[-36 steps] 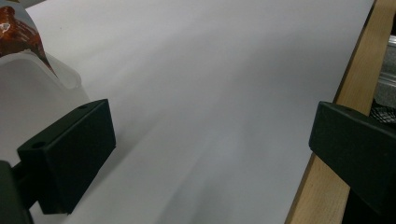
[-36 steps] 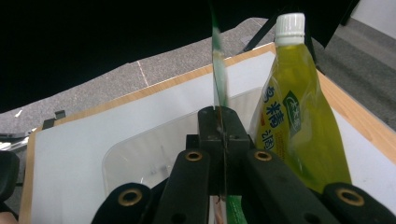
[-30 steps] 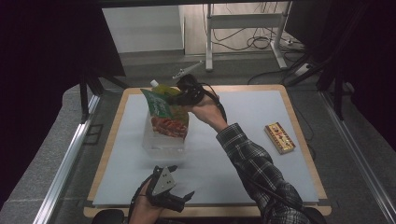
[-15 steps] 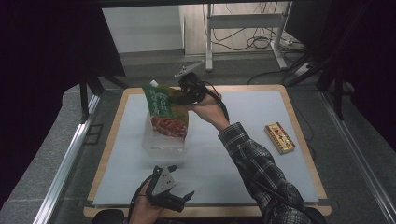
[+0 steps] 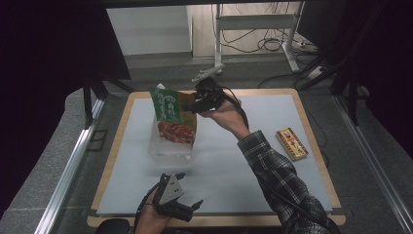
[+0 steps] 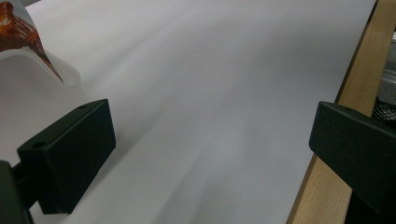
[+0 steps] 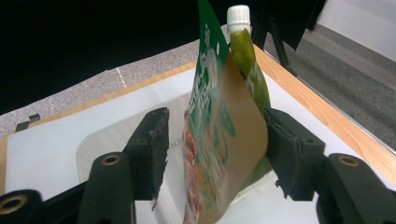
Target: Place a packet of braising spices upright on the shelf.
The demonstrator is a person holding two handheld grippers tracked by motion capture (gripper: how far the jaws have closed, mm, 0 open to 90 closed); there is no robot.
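Both tools are black: the left gripper (image 5: 181, 207) carries a grey three-cornered plate on top with small dark marks that may be screw heads, and its jaws end in blunt, blocky pads with small round holes in their upper faces. The right gripper (image 5: 195, 103) has a similar grey plate, a black cable trailing from it, brass-coloured rivets near the jaw bases and ragged edges on its pads. The person's right sleeve (image 5: 277, 180) is a dark plaid with pale lines.
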